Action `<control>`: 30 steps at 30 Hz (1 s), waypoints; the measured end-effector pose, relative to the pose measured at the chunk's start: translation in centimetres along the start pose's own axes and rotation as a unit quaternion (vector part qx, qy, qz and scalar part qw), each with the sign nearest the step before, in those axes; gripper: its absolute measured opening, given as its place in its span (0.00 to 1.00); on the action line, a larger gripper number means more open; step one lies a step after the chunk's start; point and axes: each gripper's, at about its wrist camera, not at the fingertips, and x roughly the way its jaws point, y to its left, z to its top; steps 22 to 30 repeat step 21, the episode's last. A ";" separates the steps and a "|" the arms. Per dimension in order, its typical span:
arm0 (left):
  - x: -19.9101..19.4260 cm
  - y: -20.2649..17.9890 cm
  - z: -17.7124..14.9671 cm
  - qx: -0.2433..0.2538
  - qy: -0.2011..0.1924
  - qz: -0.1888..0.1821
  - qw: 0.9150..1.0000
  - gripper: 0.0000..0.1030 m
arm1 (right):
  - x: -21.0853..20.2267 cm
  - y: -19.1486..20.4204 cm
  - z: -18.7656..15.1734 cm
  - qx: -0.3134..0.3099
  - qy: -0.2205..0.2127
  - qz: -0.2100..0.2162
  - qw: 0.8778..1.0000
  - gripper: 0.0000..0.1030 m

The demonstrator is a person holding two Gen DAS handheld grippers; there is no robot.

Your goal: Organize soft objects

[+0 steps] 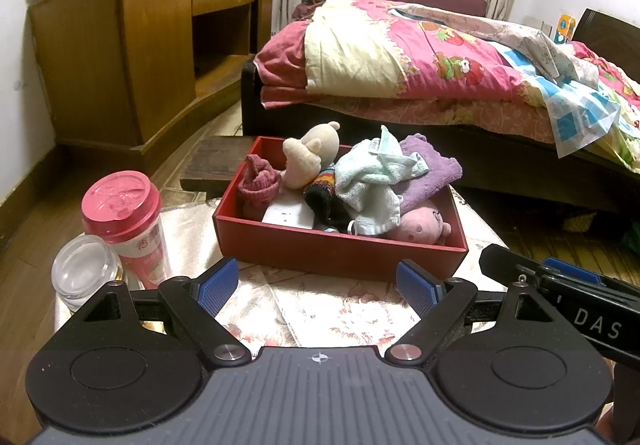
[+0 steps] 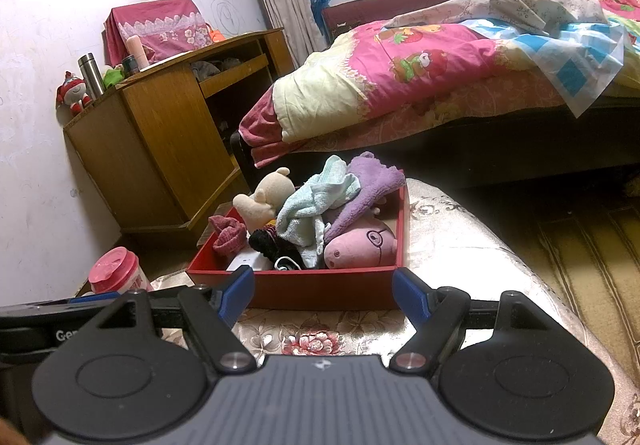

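A red tray (image 1: 340,251) (image 2: 332,287) stands on a floral-covered table. It holds a beige plush (image 1: 314,155) (image 2: 266,197), a pink pig plush (image 1: 418,223) (image 2: 360,245), a pale blue towel (image 1: 370,181) (image 2: 312,205), a purple towel (image 1: 428,171) (image 2: 370,183), a dark red knit piece (image 1: 258,181) (image 2: 228,235), a black sock (image 1: 324,197) (image 2: 274,245) and a white box (image 1: 288,215). My left gripper (image 1: 318,285) hangs open just short of the tray's near wall, nothing between its blue pads. My right gripper (image 2: 324,297) is open too, close to that wall.
A pink-lidded cup (image 1: 124,221) (image 2: 114,273) and a glass jar (image 1: 84,271) stand at the table's left. The right gripper's body (image 1: 568,297) shows at the left view's right edge. Behind are a bed (image 1: 440,57) and a wooden cabinet (image 1: 132,49).
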 end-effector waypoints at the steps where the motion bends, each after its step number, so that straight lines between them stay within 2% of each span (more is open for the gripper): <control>1: 0.0 0.0 0.0 -0.001 0.000 -0.001 1.000 0.82 | 0.0 0.0 0.0 0.000 0.000 0.000 1.000 0.52; 8: 0.4 0.3 -0.1 -0.008 0.011 -0.010 1.000 0.84 | 0.0 -0.1 0.0 0.000 0.000 -0.001 1.000 0.52; 11: 0.7 0.9 -0.3 -0.030 0.013 -0.029 0.999 0.87 | -0.2 -0.2 0.0 0.003 -0.006 0.001 1.000 0.52; 13: 0.8 1.1 -0.4 -0.038 0.014 -0.039 0.998 0.94 | -0.5 -0.3 0.2 0.006 -0.018 0.003 1.000 0.52; 17: 0.7 0.2 -0.6 0.009 -0.007 -0.033 0.999 0.95 | -1.1 -1.0 0.5 0.024 -0.041 -0.008 0.999 0.57; 21: 0.7 -0.6 -1.1 0.047 -0.022 -0.011 0.999 0.95 | -0.6 -1.9 0.5 0.041 -0.026 -0.023 0.999 0.61; 30: 0.7 -0.6 -1.1 0.047 -0.022 -0.011 0.999 0.95 | -0.6 -1.9 0.5 0.041 -0.026 -0.023 0.999 0.61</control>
